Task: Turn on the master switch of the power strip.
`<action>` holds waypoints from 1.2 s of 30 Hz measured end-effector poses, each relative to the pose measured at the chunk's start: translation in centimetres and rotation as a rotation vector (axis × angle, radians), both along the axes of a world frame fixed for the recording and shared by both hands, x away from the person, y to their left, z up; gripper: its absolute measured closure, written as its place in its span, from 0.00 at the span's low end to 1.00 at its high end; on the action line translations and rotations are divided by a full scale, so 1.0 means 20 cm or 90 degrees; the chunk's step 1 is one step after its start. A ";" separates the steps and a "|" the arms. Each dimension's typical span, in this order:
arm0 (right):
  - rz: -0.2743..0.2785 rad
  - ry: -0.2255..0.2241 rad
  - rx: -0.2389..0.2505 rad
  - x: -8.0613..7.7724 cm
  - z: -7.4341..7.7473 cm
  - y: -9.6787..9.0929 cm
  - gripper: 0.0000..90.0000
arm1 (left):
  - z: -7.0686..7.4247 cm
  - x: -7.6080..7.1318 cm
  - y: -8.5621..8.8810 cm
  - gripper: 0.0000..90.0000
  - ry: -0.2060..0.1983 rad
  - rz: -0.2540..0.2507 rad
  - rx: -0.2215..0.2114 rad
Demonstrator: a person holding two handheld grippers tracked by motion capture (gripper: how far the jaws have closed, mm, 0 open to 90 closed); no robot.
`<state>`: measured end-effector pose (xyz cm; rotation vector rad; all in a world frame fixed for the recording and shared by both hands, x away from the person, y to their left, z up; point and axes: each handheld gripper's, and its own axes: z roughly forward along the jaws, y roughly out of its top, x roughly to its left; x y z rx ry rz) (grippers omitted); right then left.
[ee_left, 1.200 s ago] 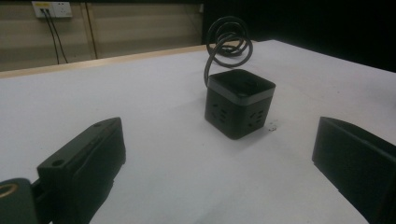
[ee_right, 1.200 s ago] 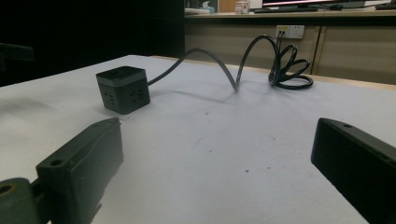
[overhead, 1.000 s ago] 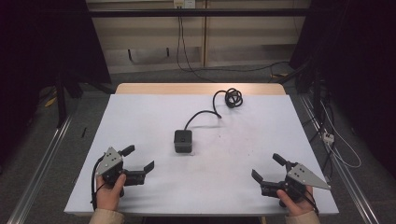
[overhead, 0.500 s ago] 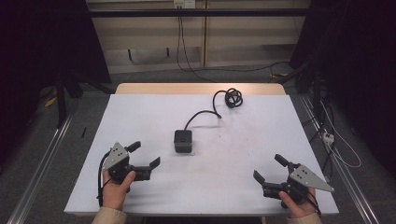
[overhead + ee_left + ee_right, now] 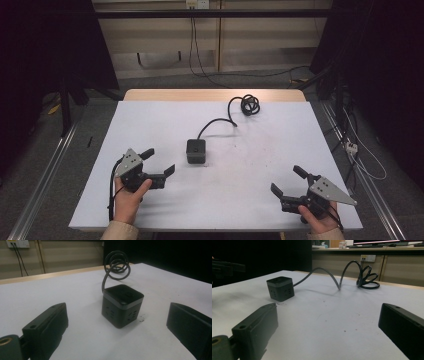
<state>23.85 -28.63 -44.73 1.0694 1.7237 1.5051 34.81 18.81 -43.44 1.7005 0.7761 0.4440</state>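
We have yet to grasp: left claw [image 5: 161, 161] gapes beside the cube power socket [image 5: 196, 150]; right claw [image 5: 289, 179] gapes well apart.

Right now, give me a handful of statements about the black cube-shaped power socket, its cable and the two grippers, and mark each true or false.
1. The black cube-shaped power socket stands on the white table, touched by neither gripper. True.
2. The left gripper is shut on the socket. False: its jaws stand wide open, short of it.
3. The socket's black cable ends in a coil near the table's far edge. True.
4. The right gripper is nearer the socket than the left. False: the left is nearer.
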 end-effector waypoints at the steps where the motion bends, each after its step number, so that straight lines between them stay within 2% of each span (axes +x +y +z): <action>1: 0.000 0.001 0.000 0.00 0.00 0.00 0.02 | 0.00 0.00 0.00 0.04 0.001 0.000 -0.002; 4: 0.000 0.000 -0.001 0.00 0.00 0.00 0.02 | 0.00 0.02 -0.02 0.05 0.002 -0.003 -0.010; 13: 0.001 0.000 -0.003 0.00 0.00 0.01 0.02 | 0.01 0.08 -0.08 0.07 0.009 -0.006 -0.007; 15: 0.001 0.000 -0.003 0.00 0.00 0.00 0.02 | 0.01 0.08 -0.10 0.07 0.007 -0.006 -0.015; 23: -0.001 -0.001 -0.003 0.00 0.00 0.00 0.02 | 0.01 0.12 -0.15 0.10 0.000 -0.014 -0.005; 29: 0.002 -0.003 -0.005 0.00 0.00 0.00 0.02 | 0.02 0.14 -0.17 0.11 0.003 -0.012 -0.015; 36: 0.005 -0.004 -0.006 0.00 0.00 0.00 0.03 | 0.02 0.16 -0.20 0.11 0.001 -0.020 -0.004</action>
